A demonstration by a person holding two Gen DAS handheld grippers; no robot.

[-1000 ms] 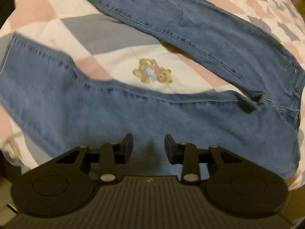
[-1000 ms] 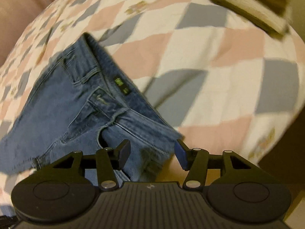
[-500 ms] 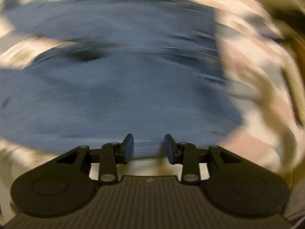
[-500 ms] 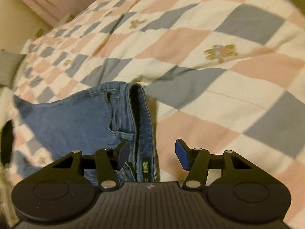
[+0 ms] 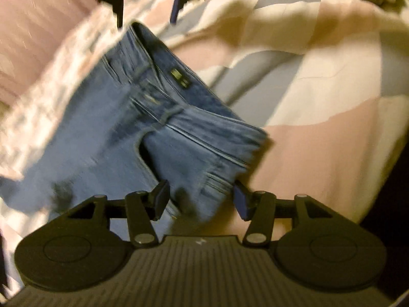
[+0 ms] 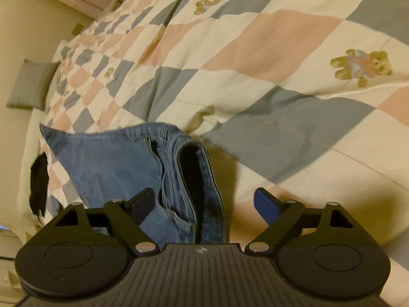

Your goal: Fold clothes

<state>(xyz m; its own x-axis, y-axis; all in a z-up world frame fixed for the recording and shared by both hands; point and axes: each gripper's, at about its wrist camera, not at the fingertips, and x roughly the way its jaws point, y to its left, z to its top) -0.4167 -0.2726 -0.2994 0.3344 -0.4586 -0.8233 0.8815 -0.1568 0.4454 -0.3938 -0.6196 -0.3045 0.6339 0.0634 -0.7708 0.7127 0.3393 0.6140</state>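
Blue jeans [image 5: 143, 133] lie on a checked quilt [image 5: 319, 107], waistband end toward me, with a small dark label inside the band. My left gripper [image 5: 202, 202] hovers low over the near waistband corner, jaws opening, denim under the gap but not pinched. My right gripper [image 6: 203, 206] stands over the far end of the waistband, whose mouth gapes open on the jeans [image 6: 112, 163]. Its jaws are opening wide, with the band between them untouched. In the left wrist view the right gripper [image 5: 148, 12] shows at the top, beyond the jeans.
The quilt [image 6: 255, 51] has pink, grey and cream squares with teddy bear prints [image 6: 363, 66]. A grey pillow [image 6: 30, 87] lies at the far left by a pink headboard [image 5: 33, 25]. The bed's edge drops into darkness at the right of the left wrist view.
The left wrist view swung from the spread legs to the waistband end. Both grippers' jaws have widened, the right one more. The right gripper moved in over the waistband's open end.
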